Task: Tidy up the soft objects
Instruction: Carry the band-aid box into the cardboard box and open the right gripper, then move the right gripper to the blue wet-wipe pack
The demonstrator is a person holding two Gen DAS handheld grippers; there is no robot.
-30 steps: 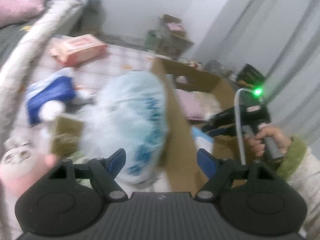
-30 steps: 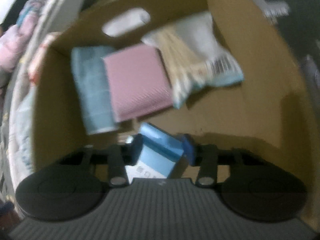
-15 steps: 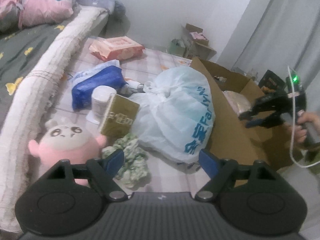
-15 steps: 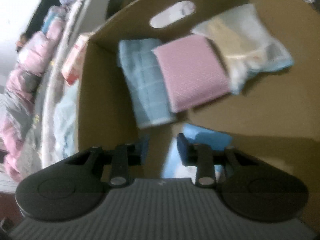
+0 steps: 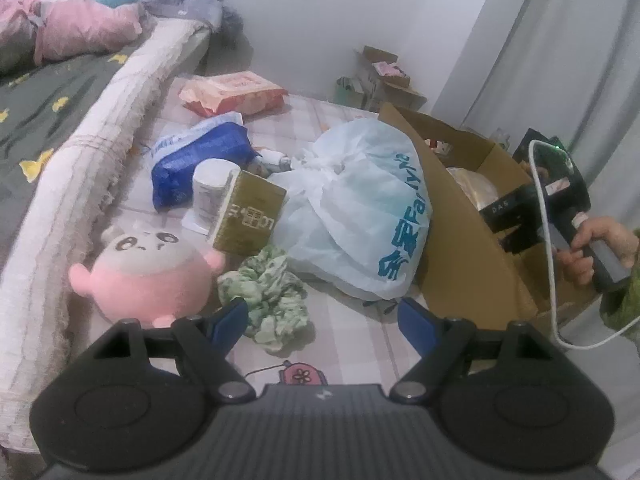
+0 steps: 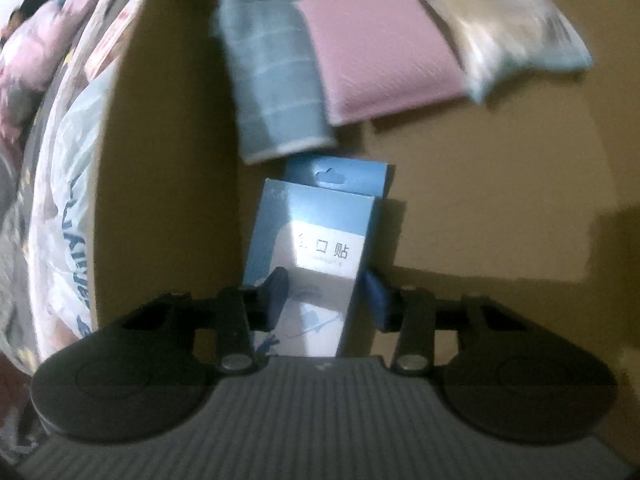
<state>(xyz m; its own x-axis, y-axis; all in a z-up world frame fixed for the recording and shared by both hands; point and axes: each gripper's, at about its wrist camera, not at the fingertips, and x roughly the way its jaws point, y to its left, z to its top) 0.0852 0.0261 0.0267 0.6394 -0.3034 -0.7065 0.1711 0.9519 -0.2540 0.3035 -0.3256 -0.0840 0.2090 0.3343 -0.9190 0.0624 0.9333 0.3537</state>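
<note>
My left gripper [image 5: 322,320] hangs open over the floor mat, with nothing between its fingers. A crumpled green cloth [image 5: 268,300] lies just ahead of its left finger. A pink plush toy [image 5: 152,268] sits to the left of the cloth. My right gripper [image 6: 326,296] is open inside the cardboard box [image 6: 168,160]. A small blue carton [image 6: 320,232] lies loose on the box floor under its fingers. Beyond the carton lie a folded blue towel [image 6: 276,80], a pink folded cloth [image 6: 380,56] and a clear-wrapped pack [image 6: 512,40].
A tied plastic bag [image 5: 360,200] leans on the cardboard box [image 5: 460,220]. A gold carton [image 5: 248,216], a white tub [image 5: 208,192], a blue pack [image 5: 196,160] and a pink wipes pack [image 5: 236,92] sit behind. A mattress edge [image 5: 80,168] runs along the left. A person's hand [image 5: 592,248] holds the right gripper [image 5: 532,208].
My right gripper let go of the blue carton, which now lies on the box floor, and drew back. My left gripper swung away from the plastic bag and came lower, toward the green cloth.
</note>
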